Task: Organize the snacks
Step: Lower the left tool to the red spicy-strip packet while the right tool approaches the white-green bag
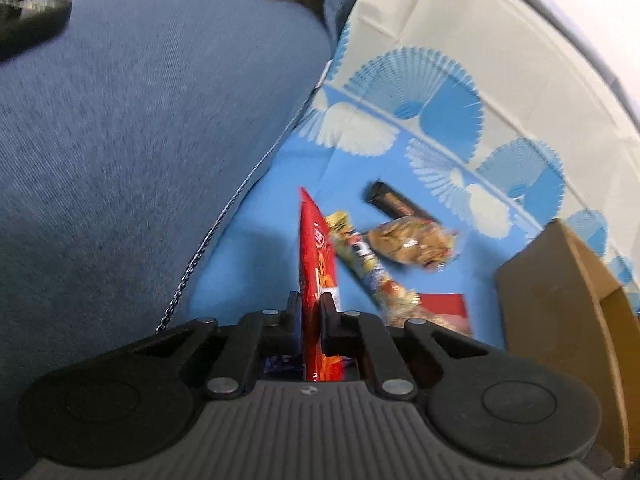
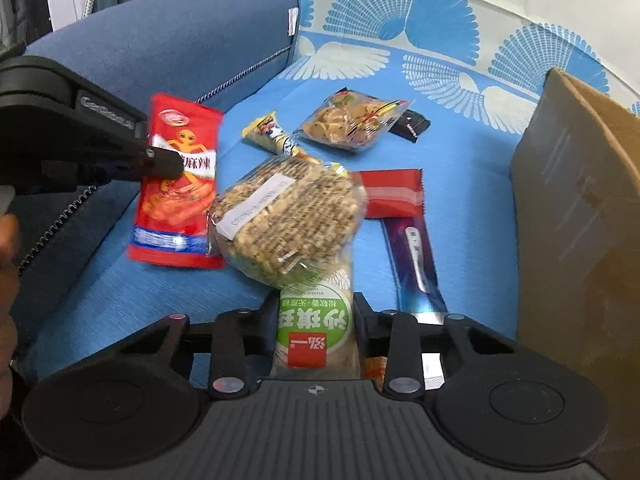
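The left wrist view shows the left gripper (image 1: 311,304) clenched edge-on on a red snack bag (image 1: 316,256); only the right wrist view shows that bag's orange octopus print. There the right gripper (image 2: 316,308) grasps a clear pack of round grain cakes (image 2: 288,220) with a green label in Chinese characters. Right of that claw a cardboard box (image 2: 576,208) stands; a purple bar (image 2: 416,264) lies between them on the blue cloth (image 2: 472,184).
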Demonstrator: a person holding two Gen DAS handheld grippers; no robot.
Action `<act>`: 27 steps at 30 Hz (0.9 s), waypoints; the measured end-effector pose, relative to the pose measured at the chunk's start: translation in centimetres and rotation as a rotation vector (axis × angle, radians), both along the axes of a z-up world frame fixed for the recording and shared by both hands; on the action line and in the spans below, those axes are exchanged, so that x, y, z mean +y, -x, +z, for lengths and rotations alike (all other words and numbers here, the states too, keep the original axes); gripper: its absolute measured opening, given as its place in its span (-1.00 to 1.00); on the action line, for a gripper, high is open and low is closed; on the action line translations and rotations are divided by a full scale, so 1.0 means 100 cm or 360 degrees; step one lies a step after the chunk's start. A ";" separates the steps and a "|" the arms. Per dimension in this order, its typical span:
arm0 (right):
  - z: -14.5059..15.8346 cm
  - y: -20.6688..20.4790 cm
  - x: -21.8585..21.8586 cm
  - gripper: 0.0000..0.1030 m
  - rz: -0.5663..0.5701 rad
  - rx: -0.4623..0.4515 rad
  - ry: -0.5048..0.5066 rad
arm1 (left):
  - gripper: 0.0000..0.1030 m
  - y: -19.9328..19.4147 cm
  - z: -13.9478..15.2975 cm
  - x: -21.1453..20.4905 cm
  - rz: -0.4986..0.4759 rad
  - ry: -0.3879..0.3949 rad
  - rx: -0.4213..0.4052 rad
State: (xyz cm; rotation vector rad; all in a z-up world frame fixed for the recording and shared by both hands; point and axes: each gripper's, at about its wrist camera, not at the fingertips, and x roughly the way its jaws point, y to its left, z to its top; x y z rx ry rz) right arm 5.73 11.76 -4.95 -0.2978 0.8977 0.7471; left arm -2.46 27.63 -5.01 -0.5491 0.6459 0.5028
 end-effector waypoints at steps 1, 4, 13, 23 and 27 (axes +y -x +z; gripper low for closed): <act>0.003 0.000 -0.002 -0.27 -0.0003 -0.0007 -0.0004 | -0.83 0.002 0.003 -0.001 -0.0019 0.0008 -0.0009; 0.016 0.005 -0.011 -0.27 0.0014 -0.0043 -0.0011 | -0.84 0.010 0.015 -0.005 -0.0097 0.0004 -0.0034; 0.056 0.036 -0.043 -0.27 0.0032 -0.0065 -0.0034 | -0.84 0.028 0.027 -0.022 -0.0548 0.0109 0.0124; 0.046 0.077 -0.082 -0.27 0.0017 0.0022 0.0021 | -0.77 0.004 0.002 -0.038 -0.0655 0.0116 0.0493; 0.030 0.074 -0.080 -0.26 0.0010 0.0046 0.0053 | -0.18 0.002 0.000 -0.038 -0.0578 0.0052 0.0500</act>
